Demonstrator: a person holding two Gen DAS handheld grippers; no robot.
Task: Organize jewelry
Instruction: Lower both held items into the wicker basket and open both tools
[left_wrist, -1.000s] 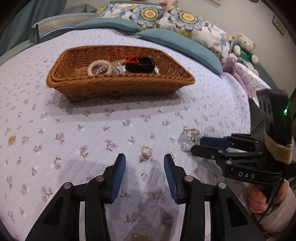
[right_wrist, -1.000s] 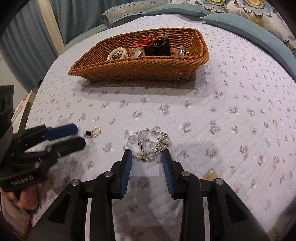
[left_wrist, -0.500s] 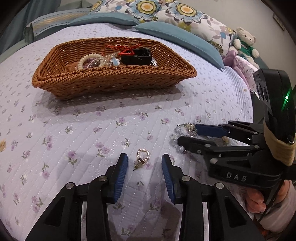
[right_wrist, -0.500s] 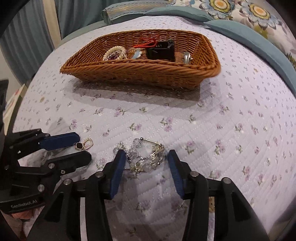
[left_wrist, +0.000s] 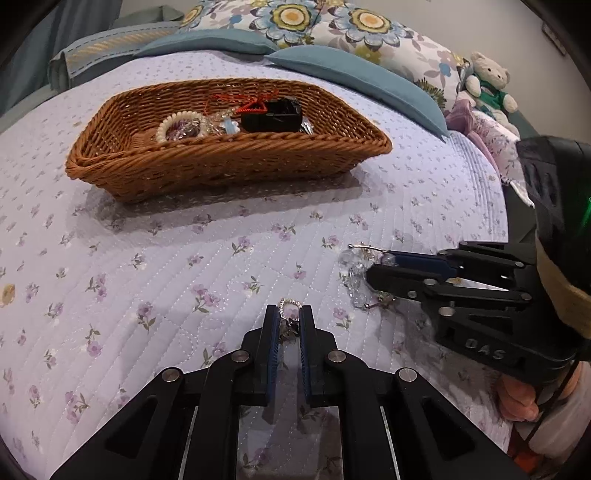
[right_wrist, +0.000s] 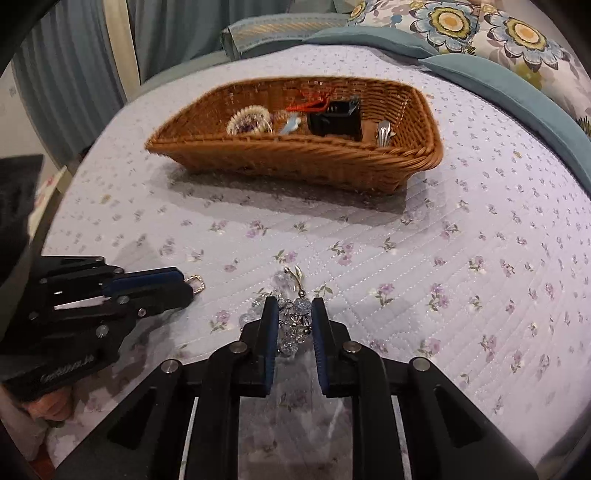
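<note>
My left gripper (left_wrist: 288, 320) is shut on a small gold earring (left_wrist: 289, 307) lying on the lilac quilt. It also shows in the right wrist view (right_wrist: 186, 286), with the earring (right_wrist: 198, 285) at its tips. My right gripper (right_wrist: 293, 314) is shut on a clear crystal bead bracelet (right_wrist: 291, 314) on the quilt. It also shows in the left wrist view (left_wrist: 375, 267), with the bracelet (left_wrist: 354, 275) at its tips. A brown wicker basket (left_wrist: 207, 162) stands further back and holds a bead bracelet (left_wrist: 179, 125), red cord and a black box (left_wrist: 271, 116).
Teal and flowered pillows (left_wrist: 354, 74) lie behind the basket. A teddy bear (left_wrist: 489, 83) sits at the far right. The basket in the right wrist view (right_wrist: 417, 155) also holds a silver clip (right_wrist: 384, 133). A curtain (right_wrist: 70, 74) hangs at the left.
Both grippers moved forward and closed: the left on the earring, the right on the crystal bracelet. The basket has not moved.
</note>
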